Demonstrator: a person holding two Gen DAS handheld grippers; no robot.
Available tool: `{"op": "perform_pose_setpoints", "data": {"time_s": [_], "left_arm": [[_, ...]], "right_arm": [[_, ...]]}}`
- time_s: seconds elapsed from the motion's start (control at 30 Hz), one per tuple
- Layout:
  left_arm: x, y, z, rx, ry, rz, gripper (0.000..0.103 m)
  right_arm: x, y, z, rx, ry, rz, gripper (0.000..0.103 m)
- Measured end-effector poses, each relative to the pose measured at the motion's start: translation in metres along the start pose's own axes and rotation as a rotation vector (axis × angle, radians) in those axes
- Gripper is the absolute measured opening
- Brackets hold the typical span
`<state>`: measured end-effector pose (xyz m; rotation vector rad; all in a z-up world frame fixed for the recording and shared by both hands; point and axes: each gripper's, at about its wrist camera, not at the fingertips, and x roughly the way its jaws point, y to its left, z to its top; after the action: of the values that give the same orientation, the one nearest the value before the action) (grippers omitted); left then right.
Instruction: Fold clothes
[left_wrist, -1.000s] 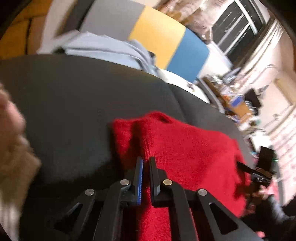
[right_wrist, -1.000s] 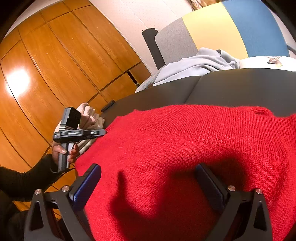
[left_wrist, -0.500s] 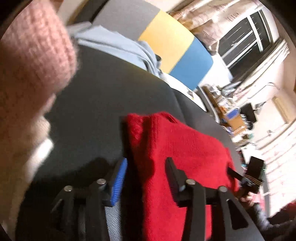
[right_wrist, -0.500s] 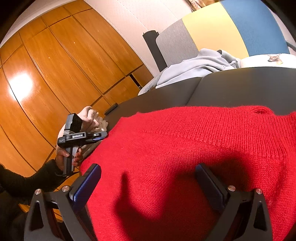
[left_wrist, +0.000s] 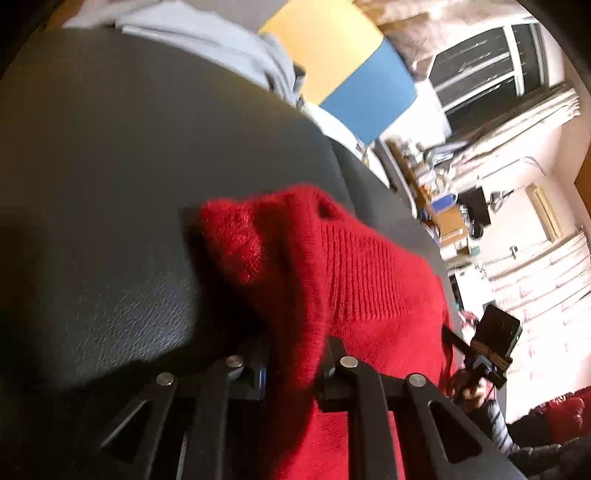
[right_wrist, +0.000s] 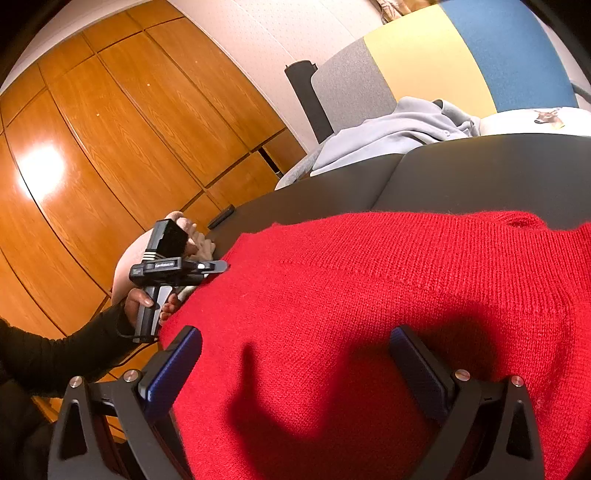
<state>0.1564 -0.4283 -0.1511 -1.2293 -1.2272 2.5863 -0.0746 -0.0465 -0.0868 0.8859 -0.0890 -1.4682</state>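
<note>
Left tongs (left_wrist: 291, 369): closed most of the way on a raised fold at the edge of the red sweater (left_wrist: 369, 288) — the knit is seen pinched between the two fingers, bunched and lifted off the surface.

Red sweater: spread over the dark tabletop (left_wrist: 110, 166), its left edge gathered into the left tongs, its ribbed band turned up beside that pinch; in the right wrist view the sweater (right_wrist: 369, 277) is seen lying broad and mostly flat.

Right tongs (right_wrist: 295, 365): held wide open above the near part of the sweater, nothing gripped; a shadow is cast on the knit between the fingers.

Grey garment (right_wrist: 399, 129): left in a heap at the far side of the tabletop, well apart from the sweater, untouched.

Step in hand: the left side appears to be taken up for a fold across the body — judged from the lifted edge alone.

Next move: the pinched edge would likely be carried toward the right, over the flat part, while the right tongs are closed on the near hem or pressed down, so that the soft knit is not dragged along the tabletop.
</note>
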Motion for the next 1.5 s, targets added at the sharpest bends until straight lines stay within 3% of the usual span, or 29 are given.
{"op": "perform_pose_setpoints", "data": {"time_s": [0.2,0.47,0.6,0.8,0.83,0.93,1.13,1.5], "left_arm": [[-0.018,0.001,0.012,-0.044,-0.091,0.053,0.012],[-0.055,-0.005,0.04,-0.029,-0.126,0.131,0.012],[-0.06,-0.013,0.049,0.0,-0.103,0.169,0.012],[-0.073,-0.031,0.052,0.025,-0.094,0.167,0.012],[-0.076,-0.034,0.051,0.025,-0.092,0.155,0.012],[-0.083,-0.043,0.048,0.024,-0.088,0.115,0.012],[-0.089,-0.084,0.033,-0.024,-0.118,-0.085,0.012],[-0.067,-0.185,0.023,-0.136,-0.177,-0.3,0.012]], "right_arm": [[-0.001,0.0,0.0,0.007,0.0,0.006,0.103],[-0.029,0.017,0.01,-0.102,0.181,-0.007,0.103],[-0.046,0.015,0.019,-0.17,0.258,-0.047,0.103],[-0.028,0.009,0.034,-0.318,0.423,-0.058,0.103],[-0.022,0.007,0.035,-0.344,0.461,-0.07,0.103],[0.0,-0.017,0.018,-0.452,0.643,-0.252,0.103],[-0.008,-0.028,0.004,-0.463,0.553,-0.246,0.103],[-0.026,-0.038,-0.011,-0.428,0.405,-0.261,0.103]]}}
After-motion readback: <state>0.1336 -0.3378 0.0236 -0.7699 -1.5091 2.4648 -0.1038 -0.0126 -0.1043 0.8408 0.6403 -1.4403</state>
